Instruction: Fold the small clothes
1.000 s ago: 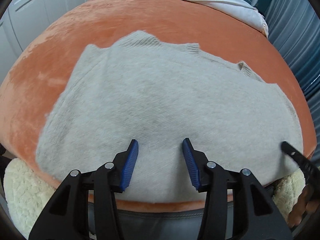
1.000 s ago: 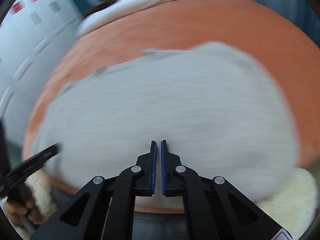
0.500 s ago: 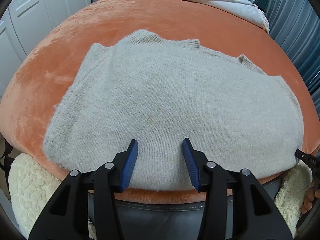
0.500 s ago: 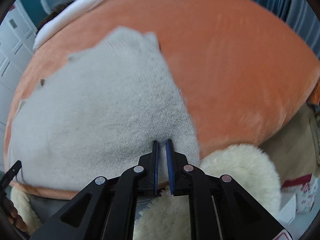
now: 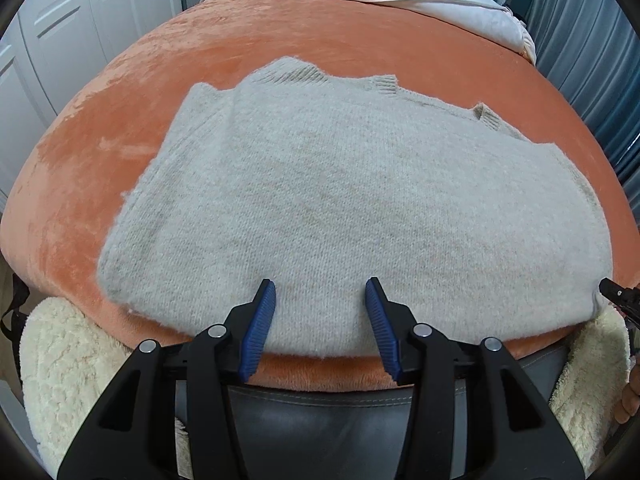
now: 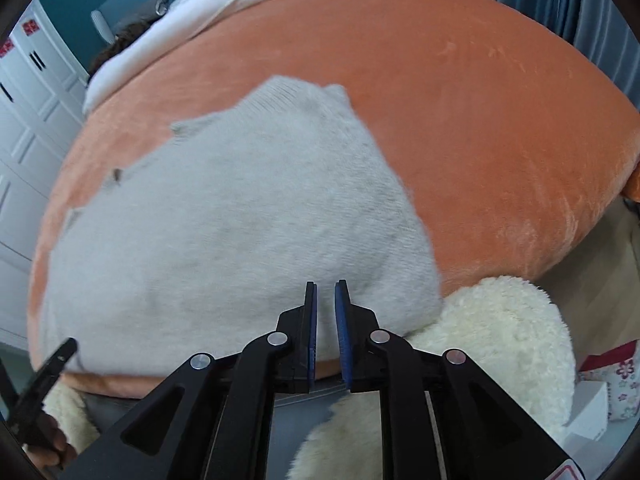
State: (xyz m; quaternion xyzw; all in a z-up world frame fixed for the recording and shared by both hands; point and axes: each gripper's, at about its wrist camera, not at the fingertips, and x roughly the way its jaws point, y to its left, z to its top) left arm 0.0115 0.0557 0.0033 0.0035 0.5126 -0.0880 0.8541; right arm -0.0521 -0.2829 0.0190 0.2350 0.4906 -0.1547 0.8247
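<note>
We take the beige knitted sweater (image 5: 352, 208) as our landmark: it lies flat on the orange velvet cushion (image 5: 360, 52), already folded into a broad rectangle, with ribbed cuffs showing along its far edge. At its near edge, left of middle, our left tongs (image 5: 320, 312) hover spread wide, gripping nothing. Further right, at the near right corner of the sweater (image 6: 240, 232), our right tongs (image 6: 326, 320) stand only slightly parted, pinching nothing. We judge the sleeves are tucked in; at least one more fold across the body remains.
</note>
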